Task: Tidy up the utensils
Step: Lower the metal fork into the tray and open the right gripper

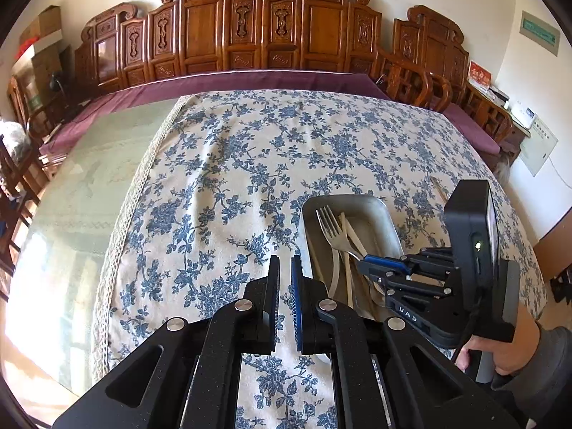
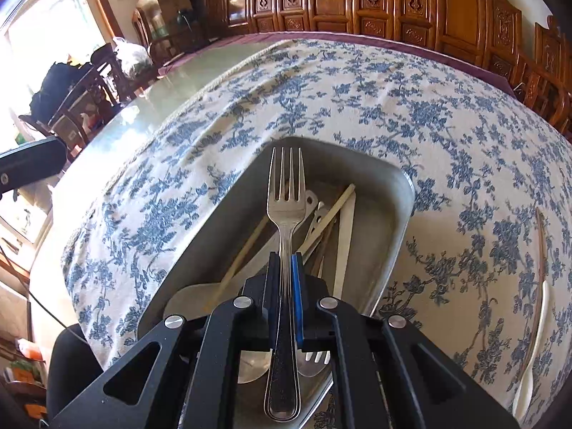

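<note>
While tilted down, right gripper clamps fork (over tray).

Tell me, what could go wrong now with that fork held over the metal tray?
The right gripper pinches the fork only along its thin handle, so it might swivel or slip. Dropped, it could land crooked on the chopsticks in the metal tray. A white spoon lying on the tablecloth could be forgotten.

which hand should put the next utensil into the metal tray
Right. The right gripper is shut on the metal fork, held directly above the metal tray. The left gripper is shut on nothing, over the tablecloth beside the tray.
</note>
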`<state>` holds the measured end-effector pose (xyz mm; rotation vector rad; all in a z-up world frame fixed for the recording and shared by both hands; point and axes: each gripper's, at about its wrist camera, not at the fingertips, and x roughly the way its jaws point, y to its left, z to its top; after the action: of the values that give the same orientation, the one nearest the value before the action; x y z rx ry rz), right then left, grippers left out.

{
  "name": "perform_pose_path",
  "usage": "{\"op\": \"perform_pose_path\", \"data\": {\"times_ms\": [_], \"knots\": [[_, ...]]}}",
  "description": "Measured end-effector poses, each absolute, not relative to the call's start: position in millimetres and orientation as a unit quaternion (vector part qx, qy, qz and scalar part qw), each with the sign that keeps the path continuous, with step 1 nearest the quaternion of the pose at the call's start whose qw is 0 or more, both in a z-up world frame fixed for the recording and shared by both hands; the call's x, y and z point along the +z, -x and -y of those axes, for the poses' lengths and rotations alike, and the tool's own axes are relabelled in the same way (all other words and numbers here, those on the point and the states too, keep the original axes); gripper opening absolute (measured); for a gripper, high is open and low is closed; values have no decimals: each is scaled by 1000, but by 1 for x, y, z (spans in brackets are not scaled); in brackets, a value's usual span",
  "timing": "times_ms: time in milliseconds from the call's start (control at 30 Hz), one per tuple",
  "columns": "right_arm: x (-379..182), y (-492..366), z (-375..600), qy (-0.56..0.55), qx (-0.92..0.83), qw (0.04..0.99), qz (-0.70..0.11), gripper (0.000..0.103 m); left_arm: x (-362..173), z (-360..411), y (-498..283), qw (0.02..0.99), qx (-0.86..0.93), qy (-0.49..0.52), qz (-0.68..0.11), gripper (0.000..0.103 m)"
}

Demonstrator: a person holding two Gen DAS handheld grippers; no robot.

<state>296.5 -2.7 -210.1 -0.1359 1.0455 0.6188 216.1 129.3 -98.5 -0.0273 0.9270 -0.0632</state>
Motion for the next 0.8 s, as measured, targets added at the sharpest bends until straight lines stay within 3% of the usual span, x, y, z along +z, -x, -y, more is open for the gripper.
{"op": "perform_pose_path", "data": {"times_ms": [267, 567, 667, 800], "knots": [[-215, -296, 4, 52, 299, 815, -494, 9, -98, -126, -215, 894, -32, 12, -447, 5], [-182, -283, 40, 33, 295, 841, -453, 10, -93, -111, -211, 894, -39, 11, -446, 6], [-169, -275, 68, 29, 284, 851, -440, 10, -92, -99, -210, 896, -47, 10, -442, 19], [-158, -264, 110, 32, 259, 866, -427, 10, -91, -78, -211, 896, -63, 7, -439, 29]]}}
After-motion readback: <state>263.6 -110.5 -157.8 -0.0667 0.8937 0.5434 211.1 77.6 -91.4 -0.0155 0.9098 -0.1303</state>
